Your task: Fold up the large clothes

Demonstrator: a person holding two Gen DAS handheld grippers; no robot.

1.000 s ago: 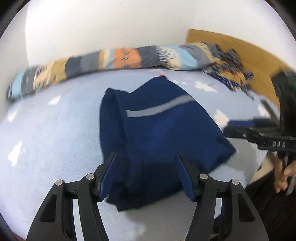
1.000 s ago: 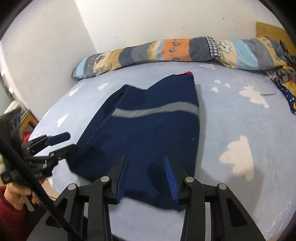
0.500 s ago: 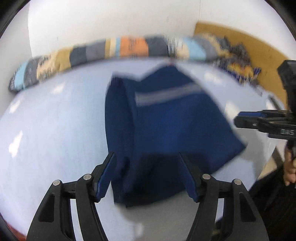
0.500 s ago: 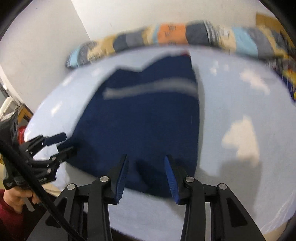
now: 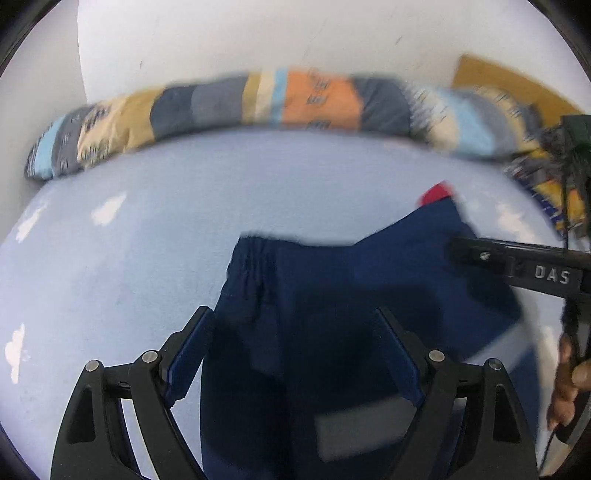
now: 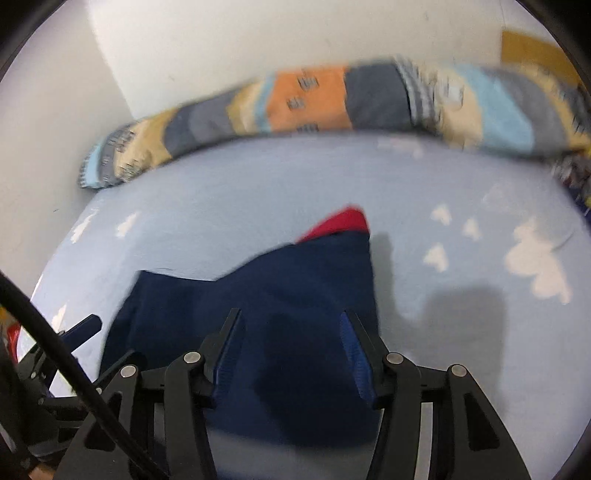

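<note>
garment: folded navy-blue cloth garment (image 5: 332,295) with red edge at 1 o'clock, flat on light-blue cloud-print bedsheet (image 5: 129,258) | left gripper (image 5: 295,354): jaws wide, opening, over cloth, not gripping | right gripper (image 6: 290,354): jaws opening, over cloth, not gripping | patchwork bolster (image 6: 314,99) at 12 o'clock

Even, soft indoor light fills both my views, bright on the white wall (image 5: 258,33) and flat on the pale blue bed (image 6: 240,206). Motion blur smears the patchwork bolster (image 5: 229,103) above the bed and softens the navy garment (image 6: 295,280). Right of that garment a grey shadow (image 6: 461,317) falls on the bed. The fisheye bends everything, with black corners.
</note>
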